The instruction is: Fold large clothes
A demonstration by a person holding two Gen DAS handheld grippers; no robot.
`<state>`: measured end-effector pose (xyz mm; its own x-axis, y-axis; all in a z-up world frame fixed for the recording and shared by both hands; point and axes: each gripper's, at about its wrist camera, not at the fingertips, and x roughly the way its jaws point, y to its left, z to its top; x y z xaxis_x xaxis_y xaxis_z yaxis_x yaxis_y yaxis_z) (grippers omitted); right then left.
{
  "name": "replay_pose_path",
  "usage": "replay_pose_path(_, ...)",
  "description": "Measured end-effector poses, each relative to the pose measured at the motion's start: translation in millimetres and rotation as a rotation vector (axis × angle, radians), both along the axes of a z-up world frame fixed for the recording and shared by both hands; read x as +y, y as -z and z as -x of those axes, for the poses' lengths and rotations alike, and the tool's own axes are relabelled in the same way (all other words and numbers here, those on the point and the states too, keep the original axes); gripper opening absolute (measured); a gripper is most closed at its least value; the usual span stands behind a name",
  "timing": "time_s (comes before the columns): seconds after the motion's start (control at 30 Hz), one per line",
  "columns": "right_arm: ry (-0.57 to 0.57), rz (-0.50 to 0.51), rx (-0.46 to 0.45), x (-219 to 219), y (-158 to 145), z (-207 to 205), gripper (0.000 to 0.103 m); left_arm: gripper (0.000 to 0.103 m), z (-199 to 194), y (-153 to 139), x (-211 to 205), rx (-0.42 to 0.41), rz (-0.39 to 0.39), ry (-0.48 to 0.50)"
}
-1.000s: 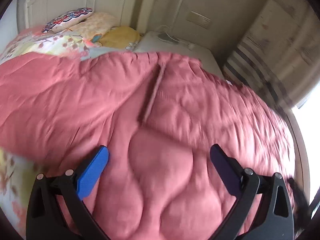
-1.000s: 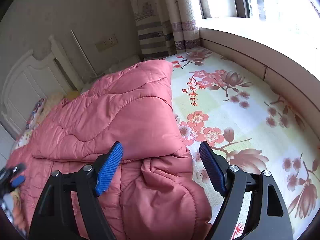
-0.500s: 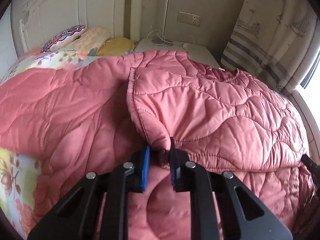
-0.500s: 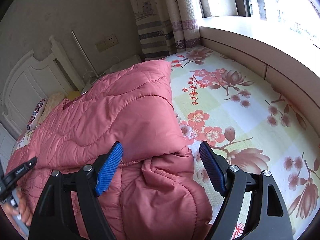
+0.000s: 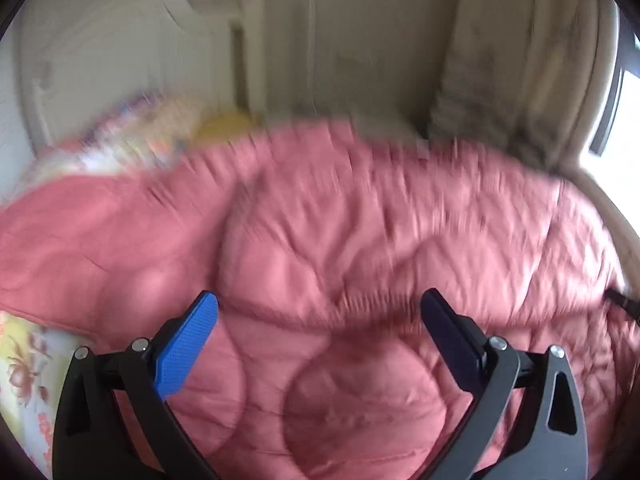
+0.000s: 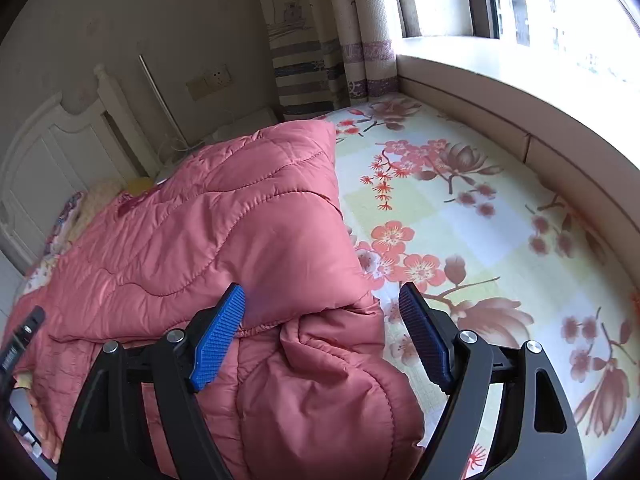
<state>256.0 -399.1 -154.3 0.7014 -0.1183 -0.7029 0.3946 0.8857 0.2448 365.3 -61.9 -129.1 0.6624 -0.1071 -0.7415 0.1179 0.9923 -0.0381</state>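
Observation:
A large pink quilted garment [image 6: 224,240] lies partly folded on the floral bed sheet [image 6: 460,216], its upper layer folded over the lower one. It fills most of the blurred left wrist view [image 5: 360,240]. My left gripper [image 5: 320,320] is open and empty, just above the pink fabric. My right gripper [image 6: 322,320] is open and empty, its blue pads [image 6: 218,336] on either side of the bunched fold at the garment's near right corner. The tip of the other gripper [image 6: 20,340] shows at the left edge.
A white headboard [image 6: 44,160] and pillows [image 6: 100,196] are at the far end. A striped curtain [image 6: 312,60], a window ledge [image 6: 500,80] and a padded bed-side wall [image 6: 560,168] run along the right. A wall socket [image 6: 210,80] sits behind.
My left gripper was shut on a fold edge of the garment half a second ago; it has now opened, let go and is moving fast. The right gripper has stayed open and nearly still.

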Motion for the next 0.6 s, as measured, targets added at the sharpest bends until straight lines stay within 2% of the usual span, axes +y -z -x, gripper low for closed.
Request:
replay_pose_path(0.07, 0.008, 0.046, 0.013, 6.0, -2.6, -0.6, 0.077, 0.101, -9.0, 7.1, 3.1, 0.063, 0.026, 0.006)
replay_pose_path(0.1, 0.013, 0.071, 0.021, 8.8, -4.2, -0.4, 0.079, 0.101, -9.5, 7.7, 5.0, 0.066, 0.036, 0.006)
replay_pose_path(0.17, 0.033, 0.173, 0.051, 19.4, -10.4, -2.1, 0.082, 0.101, -10.8, 7.6, 7.7, 0.069, 0.044, 0.005)
replay_pose_path(0.2, 0.023, 0.253, 0.059, 29.1, -16.1, -5.4, 0.082, 0.101, -11.0, 7.8, 7.5, 0.069, 0.039, 0.004)
replay_pose_path(0.3, -0.041, 0.403, 0.038, 50.4, -31.4, -17.0, 0.088, 0.101, -10.1, 10.2, 3.8, 0.076, 0.001, 0.002)
replay_pose_path(0.43, -0.128, 0.410, 0.046, 58.3, -36.8, -40.4, 0.088, 0.101, -8.1, 15.0, -4.7, 0.083, -0.045, 0.003)
replay_pose_path(0.53, -0.179, 0.380, 0.141, 54.7, -17.2, -61.8, 0.088, 0.101, -6.9, 15.5, -4.2, 0.083, -0.041, 0.003)
replay_pose_path(0.6, -0.186, 0.362, 0.163, 50.6, -8.0, -65.9, 0.091, 0.101, -7.3, 15.4, -4.1, 0.084, -0.043, 0.003)
